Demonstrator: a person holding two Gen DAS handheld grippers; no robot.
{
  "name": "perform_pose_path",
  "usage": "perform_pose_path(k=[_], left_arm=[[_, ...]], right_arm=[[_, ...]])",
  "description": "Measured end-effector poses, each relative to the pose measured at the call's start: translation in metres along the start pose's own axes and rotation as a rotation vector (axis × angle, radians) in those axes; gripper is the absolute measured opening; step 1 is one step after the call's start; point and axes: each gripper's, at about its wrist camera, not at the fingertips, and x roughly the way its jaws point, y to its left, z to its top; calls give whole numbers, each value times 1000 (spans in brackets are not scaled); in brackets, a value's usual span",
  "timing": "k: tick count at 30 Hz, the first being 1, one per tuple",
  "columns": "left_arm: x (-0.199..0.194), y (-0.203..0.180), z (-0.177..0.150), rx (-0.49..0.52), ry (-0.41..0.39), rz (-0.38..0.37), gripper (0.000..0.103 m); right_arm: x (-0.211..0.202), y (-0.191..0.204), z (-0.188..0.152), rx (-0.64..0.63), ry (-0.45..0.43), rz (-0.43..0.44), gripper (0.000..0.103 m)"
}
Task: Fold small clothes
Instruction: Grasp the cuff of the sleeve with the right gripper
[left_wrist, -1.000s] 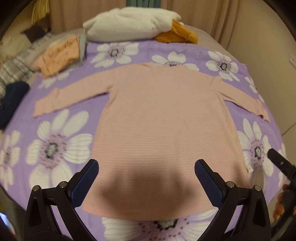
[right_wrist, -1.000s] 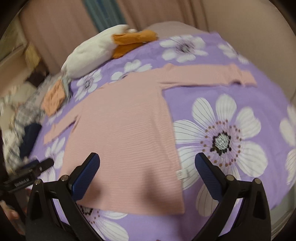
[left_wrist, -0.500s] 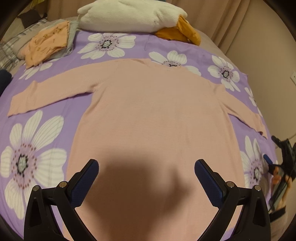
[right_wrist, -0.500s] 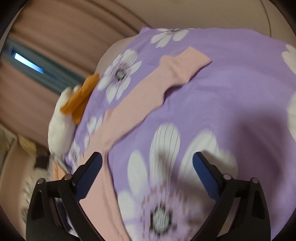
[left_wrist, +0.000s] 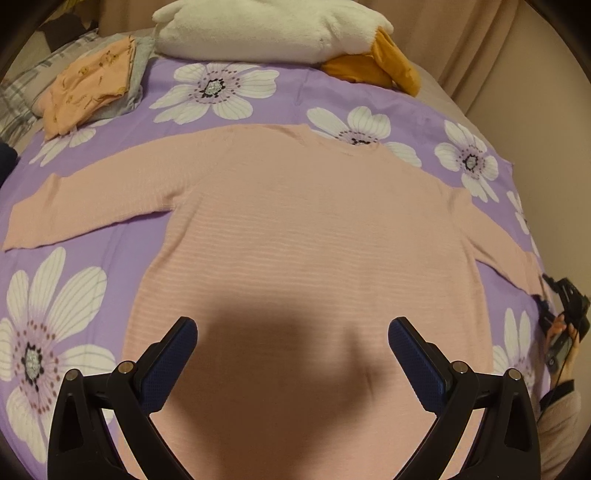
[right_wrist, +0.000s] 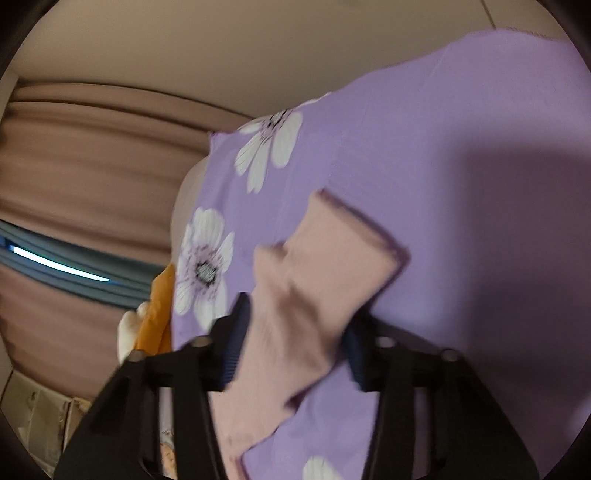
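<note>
My left tongs (left_wrist: 291, 354) stand spread wide over the lower part of the pink sweater (left_wrist: 303, 236), with nothing between the two dark blue ribbed pads (left_wrist: 168, 363). Their shadow falls as a dark round patch on the cloth. The sweater is a soft knit with fine horizontal ribs. It lies flat and front-up on the purple bedspread (left_wrist: 122, 254), which is smooth and printed with big white flowers. Both sleeves are stretched out to the sides, and the left sleeve (left_wrist: 88, 203) ends in a straight cuff.

My right tongs (right_wrist: 295, 339) are at the other sleeve (right_wrist: 314, 280), near its cuff. The jaws are closing, and the ribbed cloth is bunched between the pads. It makes a thick fold there, and the square cuff end sticks out past the tips. This picture is blurred, so I cannot tell if both pads already press on the cloth.

At the far end of the bed lies a fluffy white plush toy (left_wrist: 266, 29) with orange parts. Beside it is a small folded pile of orange and grey clothes (left_wrist: 92, 85).
</note>
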Motion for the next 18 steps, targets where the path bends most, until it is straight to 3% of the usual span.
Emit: perform_pose_path(k=[1,3,9,18], left_arm=[[1,1,1,-6,3,-1,102],[4,6,2,-25,15,1,102],[8,19,-2,-60,55,44,102],[-5,42,-12,-71,86,52,102]], right_arm=[[1,-1,3,-9,-1,-19,17],[0,-3,8,-18,4,-51,9],[-17,17,11,-144,15,-87,8],[-32,121,-21,-490,25,-143,7]])
